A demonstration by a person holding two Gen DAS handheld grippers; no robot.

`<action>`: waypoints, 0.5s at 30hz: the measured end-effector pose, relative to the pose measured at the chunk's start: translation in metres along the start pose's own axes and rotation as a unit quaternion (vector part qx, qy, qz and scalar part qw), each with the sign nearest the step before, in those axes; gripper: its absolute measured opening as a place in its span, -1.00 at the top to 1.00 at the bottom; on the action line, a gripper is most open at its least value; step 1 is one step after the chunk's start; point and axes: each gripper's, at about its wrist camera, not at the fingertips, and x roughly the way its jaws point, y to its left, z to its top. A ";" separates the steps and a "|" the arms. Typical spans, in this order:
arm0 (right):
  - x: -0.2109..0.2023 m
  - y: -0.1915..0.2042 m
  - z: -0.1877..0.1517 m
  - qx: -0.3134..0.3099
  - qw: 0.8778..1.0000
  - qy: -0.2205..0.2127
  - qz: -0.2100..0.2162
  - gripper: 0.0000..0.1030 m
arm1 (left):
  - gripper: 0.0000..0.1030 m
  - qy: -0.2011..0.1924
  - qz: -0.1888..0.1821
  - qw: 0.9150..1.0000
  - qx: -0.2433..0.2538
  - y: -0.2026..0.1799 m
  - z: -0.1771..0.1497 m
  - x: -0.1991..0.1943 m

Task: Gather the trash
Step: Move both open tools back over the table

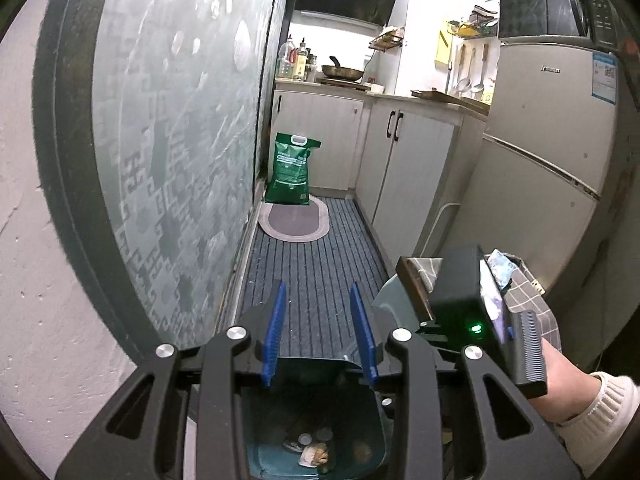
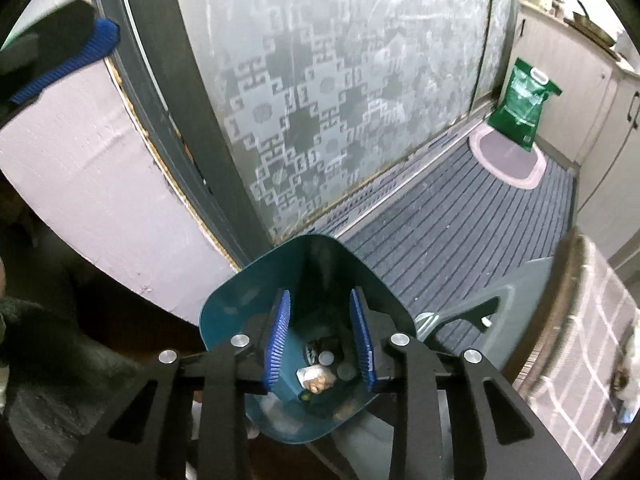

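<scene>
A teal dustpan (image 2: 240,304) lies under both grippers, holding two bottle caps (image 2: 326,358), a crumpled paper scrap (image 2: 316,378) and other bits. My right gripper (image 2: 320,292) points down into the pan, its blue pads apart with nothing pressed between them. Over the pan's rim (image 1: 308,364) my left gripper (image 1: 318,286) is open and empty. The scrap (image 1: 316,456) shows at the bottom of the left wrist view. The right gripper's body (image 1: 460,292) sits at the right of that view, held by a hand in a white sleeve (image 1: 600,404). One left finger pad (image 2: 68,68) shows top left.
A checked fabric bin (image 1: 528,300) with wrappers inside and a grey lid (image 2: 480,304) stands at the right. A frosted glass sliding door (image 2: 320,100) runs along the left. Ahead are a striped floor mat (image 1: 312,264), an oval mat (image 1: 294,220), a green bag (image 1: 290,170), cabinets (image 1: 404,168) and a fridge (image 1: 552,136).
</scene>
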 end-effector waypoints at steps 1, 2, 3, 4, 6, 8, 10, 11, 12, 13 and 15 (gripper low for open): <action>-0.005 -0.004 -0.001 0.003 1.000 -0.005 -0.002 0.42 | 0.32 0.000 -0.001 1.000 -0.001 -0.001 0.000 0.001; -0.009 -0.006 -0.002 0.005 1.000 -0.009 -0.003 0.42 | 0.32 0.000 -0.002 1.000 -0.001 -0.003 0.001 0.002; -0.014 -0.011 -0.004 0.009 1.000 -0.014 -0.005 0.42 | 0.32 0.002 -0.003 1.000 -0.001 -0.006 0.002 0.005; -0.019 -0.015 -0.005 0.012 1.000 -0.020 -0.007 0.42 | 0.32 0.003 -0.004 1.000 -0.001 -0.009 0.002 0.007; -0.028 -0.022 -0.008 0.019 0.999 -0.027 -0.009 0.42 | 0.31 0.005 -0.007 1.000 0.002 -0.013 0.004 0.011; -0.037 -0.028 -0.011 0.023 0.999 -0.035 -0.013 0.42 | 0.31 0.006 -0.012 1.000 0.005 -0.021 0.005 0.016; -0.043 -0.032 -0.013 0.024 0.999 -0.041 -0.021 0.42 | 0.27 0.007 -0.015 1.000 0.008 -0.027 0.006 0.019; -0.048 -0.036 -0.015 0.026 0.998 -0.045 -0.028 0.42 | 0.25 0.008 -0.017 1.000 0.009 -0.030 0.006 0.021; -0.051 -0.038 -0.017 0.027 0.998 -0.048 -0.035 0.42 | 0.25 0.009 -0.020 1.000 0.011 -0.034 0.007 0.023; -0.055 -0.042 -0.018 0.030 0.997 -0.052 -0.041 0.42 | 0.25 0.011 -0.022 1.000 0.012 -0.038 0.007 0.026; -0.063 -0.051 -0.023 0.033 0.996 -0.057 -0.057 0.42 | 0.25 0.015 -0.027 0.999 0.016 -0.045 0.007 0.031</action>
